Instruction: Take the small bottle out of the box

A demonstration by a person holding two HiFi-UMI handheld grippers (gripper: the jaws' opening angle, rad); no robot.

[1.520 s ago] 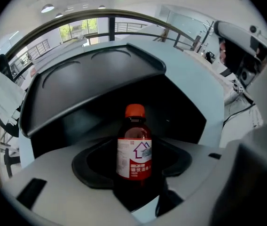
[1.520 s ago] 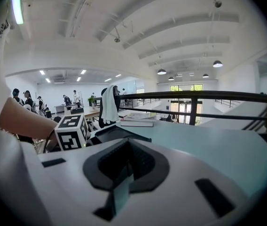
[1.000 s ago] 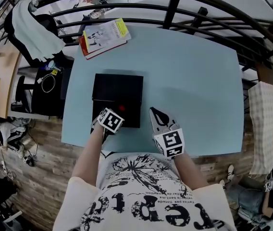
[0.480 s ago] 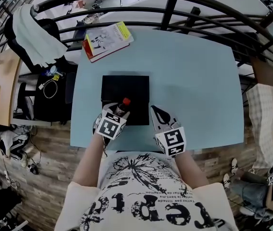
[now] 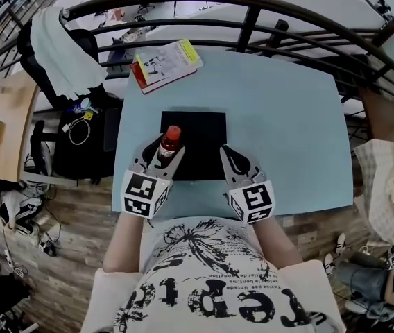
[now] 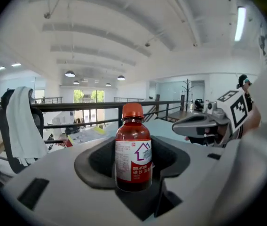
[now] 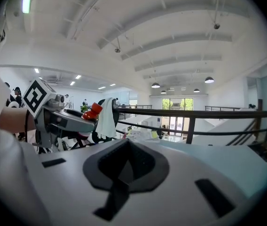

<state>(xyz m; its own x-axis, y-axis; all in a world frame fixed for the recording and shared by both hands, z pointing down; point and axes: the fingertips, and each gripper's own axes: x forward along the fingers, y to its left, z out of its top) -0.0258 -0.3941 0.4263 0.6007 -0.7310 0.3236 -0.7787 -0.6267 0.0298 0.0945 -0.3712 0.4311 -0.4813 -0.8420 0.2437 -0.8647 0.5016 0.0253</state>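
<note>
A small brown bottle (image 5: 168, 144) with a red cap and a white and red label stands upright between the jaws of my left gripper (image 5: 161, 159), which is shut on it. The left gripper view shows the bottle (image 6: 133, 149) held low on its body. It hangs over the near left corner of the black box (image 5: 204, 144) on the pale blue table (image 5: 287, 116). My right gripper (image 5: 229, 154) is shut and empty, at the box's near right edge. The right gripper view shows the bottle's red cap (image 7: 92, 111) off to the left.
A book (image 5: 166, 64) with a yellow strip lies at the table's far left corner. A dark metal railing (image 5: 252, 5) curves behind the table. A chair draped with a white cloth (image 5: 58, 47) stands to the left. The table's near edge runs just under both grippers.
The left gripper has lifted the bottle up out of the box and drawn it back toward the near edge. The right gripper has kept its place by the box.
</note>
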